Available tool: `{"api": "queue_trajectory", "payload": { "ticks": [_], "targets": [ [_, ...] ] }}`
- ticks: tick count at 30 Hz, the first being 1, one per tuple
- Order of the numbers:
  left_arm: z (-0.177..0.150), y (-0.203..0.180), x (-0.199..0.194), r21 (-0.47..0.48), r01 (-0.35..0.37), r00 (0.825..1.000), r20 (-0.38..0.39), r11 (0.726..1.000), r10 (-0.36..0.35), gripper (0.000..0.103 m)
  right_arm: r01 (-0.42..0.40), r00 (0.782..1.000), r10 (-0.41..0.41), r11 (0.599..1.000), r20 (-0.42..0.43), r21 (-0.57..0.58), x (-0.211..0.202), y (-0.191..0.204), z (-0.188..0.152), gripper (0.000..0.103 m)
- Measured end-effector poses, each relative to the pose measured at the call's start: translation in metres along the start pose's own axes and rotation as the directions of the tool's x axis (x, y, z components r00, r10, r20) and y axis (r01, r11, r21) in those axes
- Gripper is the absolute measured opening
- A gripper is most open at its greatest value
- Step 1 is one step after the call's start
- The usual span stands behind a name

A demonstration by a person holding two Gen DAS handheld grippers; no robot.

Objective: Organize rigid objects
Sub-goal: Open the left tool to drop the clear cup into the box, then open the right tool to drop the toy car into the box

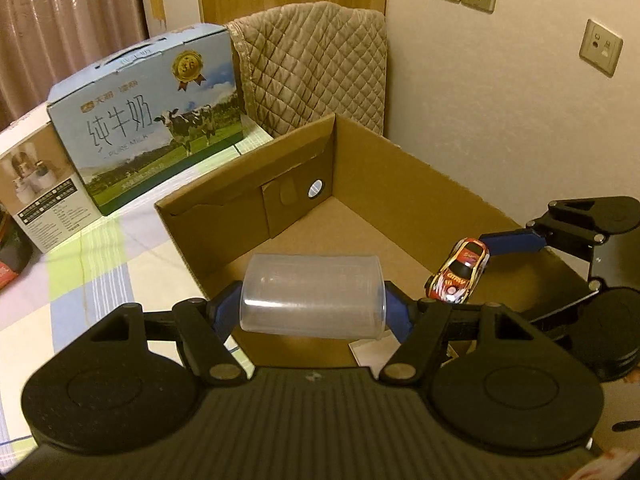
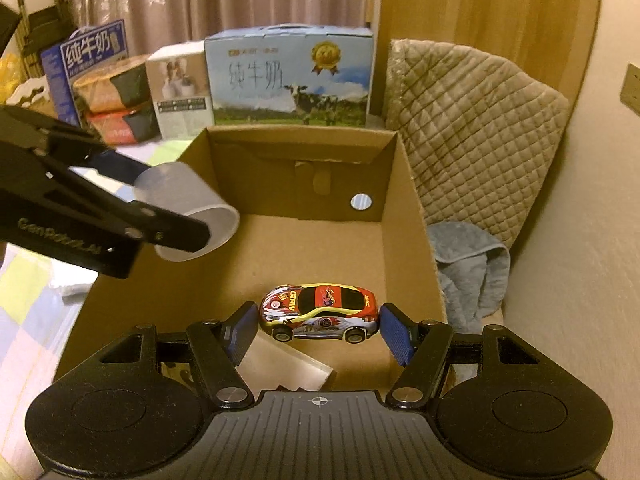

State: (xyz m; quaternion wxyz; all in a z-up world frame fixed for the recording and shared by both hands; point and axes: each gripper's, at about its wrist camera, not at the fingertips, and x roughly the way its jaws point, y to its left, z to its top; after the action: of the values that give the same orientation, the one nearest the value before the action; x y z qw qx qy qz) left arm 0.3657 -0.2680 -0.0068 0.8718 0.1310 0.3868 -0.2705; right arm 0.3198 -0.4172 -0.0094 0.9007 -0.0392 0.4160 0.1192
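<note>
We hold a clear plastic cup (image 1: 313, 295) on its side in our left tongs (image 1: 312, 308), clamped at both ends over the open cardboard box (image 2: 412, 216). Our right tongs (image 2: 318, 330) bracket a toy race car (image 2: 319, 311), seemingly hanging above the box floor, though we cannot tell whether the pads grip it. We judge this the drop-off step: next, lower both and release inside, clear of the quilted cushion (image 2: 472, 128) and milk carton (image 1: 152, 120).

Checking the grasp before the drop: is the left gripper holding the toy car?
No, the left gripper clamps a clear plastic cup sideways, while the toy car sits between the right gripper's fingers.
</note>
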Motion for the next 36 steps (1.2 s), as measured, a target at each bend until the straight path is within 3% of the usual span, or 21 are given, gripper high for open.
{"api": "queue_trajectory", "payload": {
  "ticks": [8,11,21,31,36],
  "targets": [
    [0.003,0.003,0.020,-0.021,0.012,1.000,-0.023,1.000,-0.012,0.069,-0.007,1.000,0.006,1.000,-0.023,-0.021,0.013,0.001,0.001,0.063],
    [0.004,0.004,0.019,-0.021,0.002,1.000,-0.025,1.000,-0.003,0.076,-0.008,1.000,0.008,1.000,-0.022,-0.015,0.014,0.002,0.001,0.063],
    [0.002,0.014,-0.023,-0.034,-0.012,0.998,0.061,0.999,0.014,0.076,-0.018,0.999,0.019,0.999,-0.027,0.034,0.013,0.001,0.003,0.063],
    [-0.023,0.038,-0.053,-0.117,-0.025,0.996,0.086,0.993,0.036,0.076,-0.025,0.997,0.034,0.992,-0.069,0.122,0.021,0.000,0.006,0.063],
    [-0.040,0.049,-0.070,-0.158,-0.024,0.995,0.094,0.987,0.039,0.076,-0.029,0.998,0.035,0.990,-0.044,0.139,0.017,0.001,0.004,0.063]
  ]
}}
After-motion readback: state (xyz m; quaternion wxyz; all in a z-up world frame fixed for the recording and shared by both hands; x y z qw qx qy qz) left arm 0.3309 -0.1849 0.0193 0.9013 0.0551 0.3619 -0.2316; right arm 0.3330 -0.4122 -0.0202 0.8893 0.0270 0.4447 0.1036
